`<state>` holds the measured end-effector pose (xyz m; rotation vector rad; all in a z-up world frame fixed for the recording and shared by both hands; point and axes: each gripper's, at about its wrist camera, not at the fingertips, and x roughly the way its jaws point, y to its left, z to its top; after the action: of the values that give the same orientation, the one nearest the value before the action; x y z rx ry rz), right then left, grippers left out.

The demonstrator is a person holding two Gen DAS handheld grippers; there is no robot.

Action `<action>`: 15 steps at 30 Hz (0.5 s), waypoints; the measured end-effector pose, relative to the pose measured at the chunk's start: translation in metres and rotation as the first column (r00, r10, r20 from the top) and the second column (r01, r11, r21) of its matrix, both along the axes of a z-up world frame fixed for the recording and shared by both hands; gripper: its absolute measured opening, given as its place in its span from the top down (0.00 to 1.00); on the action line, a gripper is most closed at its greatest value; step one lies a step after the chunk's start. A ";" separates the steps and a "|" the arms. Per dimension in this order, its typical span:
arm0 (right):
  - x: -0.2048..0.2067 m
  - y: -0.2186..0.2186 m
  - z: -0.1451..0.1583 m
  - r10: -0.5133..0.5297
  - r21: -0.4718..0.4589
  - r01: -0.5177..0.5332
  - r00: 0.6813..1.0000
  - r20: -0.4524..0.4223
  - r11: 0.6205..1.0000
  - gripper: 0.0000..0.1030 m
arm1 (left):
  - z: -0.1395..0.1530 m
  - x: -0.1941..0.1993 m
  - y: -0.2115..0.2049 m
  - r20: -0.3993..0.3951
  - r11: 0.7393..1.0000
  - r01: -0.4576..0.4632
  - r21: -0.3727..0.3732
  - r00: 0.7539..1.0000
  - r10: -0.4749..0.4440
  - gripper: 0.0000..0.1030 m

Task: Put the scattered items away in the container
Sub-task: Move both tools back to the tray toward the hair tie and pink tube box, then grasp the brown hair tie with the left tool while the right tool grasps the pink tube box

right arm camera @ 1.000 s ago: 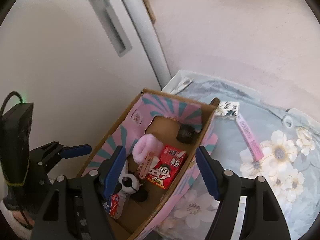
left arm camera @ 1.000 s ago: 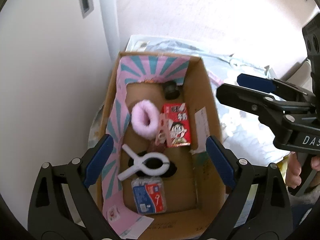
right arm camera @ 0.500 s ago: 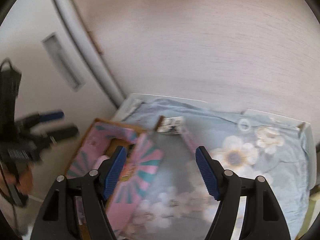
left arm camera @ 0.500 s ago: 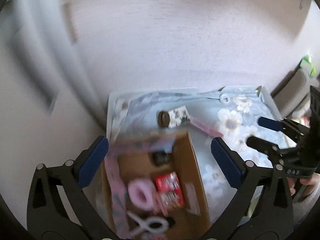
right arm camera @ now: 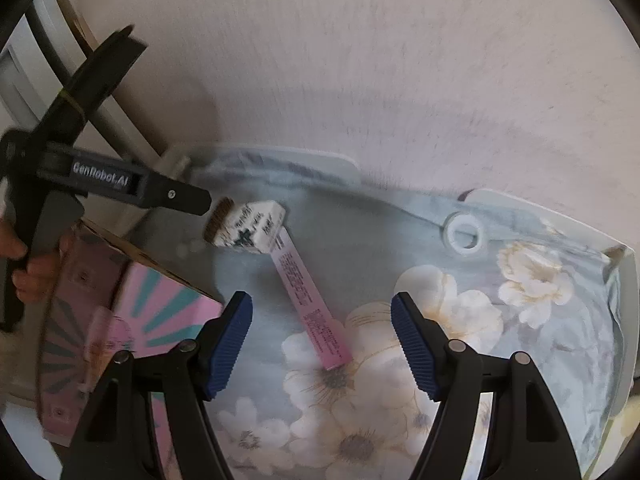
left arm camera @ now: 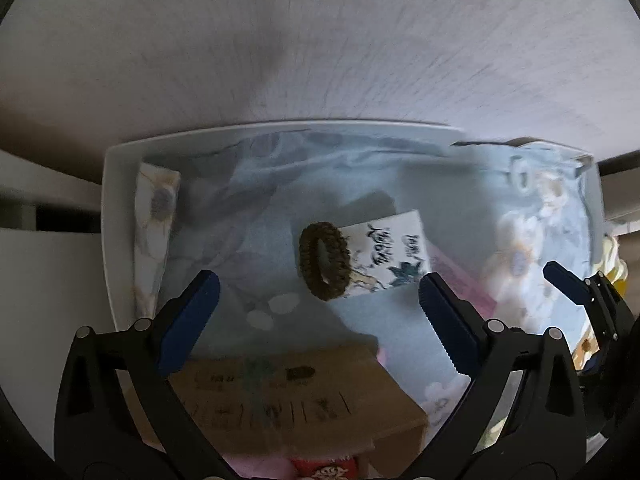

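A dark brown hair tie (left arm camera: 325,266) lies on the floral cloth, overlapping a white printed packet (left arm camera: 390,256). A long pink packet (right arm camera: 310,304) lies beside them, its end under the white packet (right arm camera: 252,229). The cardboard box (left arm camera: 296,394) with pink striped flaps (right arm camera: 160,312) sits at the near left. My left gripper (left arm camera: 318,314) is open and empty, above the hair tie's near side. My right gripper (right arm camera: 322,346) is open and empty, its jaws on either side of the pink packet's near end. The hair tie also shows in the right wrist view (right arm camera: 218,220).
A white table edge (left arm camera: 105,216) borders the cloth, with a wall behind. A white ring (right arm camera: 464,234) lies on the cloth at the back. The left gripper's body (right arm camera: 108,182) reaches in from the left in the right wrist view.
Both grippers have swung away from the box toward the items on the cloth. The left one now faces the hair tie, the right one the pink packet. Both stay open.
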<state>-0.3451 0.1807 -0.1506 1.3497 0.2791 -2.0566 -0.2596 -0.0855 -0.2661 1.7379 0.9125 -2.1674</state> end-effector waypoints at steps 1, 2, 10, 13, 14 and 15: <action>-0.002 -0.002 -0.004 0.005 0.004 -0.005 1.000 0.006 1.000 0.34 | -0.005 -0.002 0.001 0.020 1.000 0.006 -0.006 1.000 -0.006 0.03; -0.004 -0.004 -0.008 0.010 0.007 -0.010 1.000 0.015 1.000 0.34 | -0.008 -0.004 0.001 0.031 1.000 0.010 -0.008 0.999 -0.009 0.03; -0.014 -0.010 -0.024 0.031 0.024 -0.032 0.998 0.047 0.999 0.34 | -0.025 -0.011 0.001 0.062 1.000 0.017 0.021 0.998 -0.018 0.03; -0.016 -0.011 -0.028 0.042 0.035 -0.044 0.998 0.046 0.998 0.34 | -0.030 -0.010 0.003 0.069 0.999 0.027 0.038 0.997 -0.030 0.07; -0.017 -0.012 -0.029 0.045 0.038 -0.046 0.998 0.047 0.998 0.34 | -0.031 -0.010 0.003 0.068 0.998 0.030 0.048 0.997 -0.034 0.09; -0.018 -0.014 -0.030 0.049 0.044 -0.051 0.998 0.046 0.998 0.34 | -0.031 -0.009 0.004 0.073 0.998 0.034 0.051 0.997 -0.038 0.09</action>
<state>-0.3631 0.1672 -0.1809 1.4003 0.3377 -1.9869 -0.2687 -0.0812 -0.2975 1.8580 0.9309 -2.1041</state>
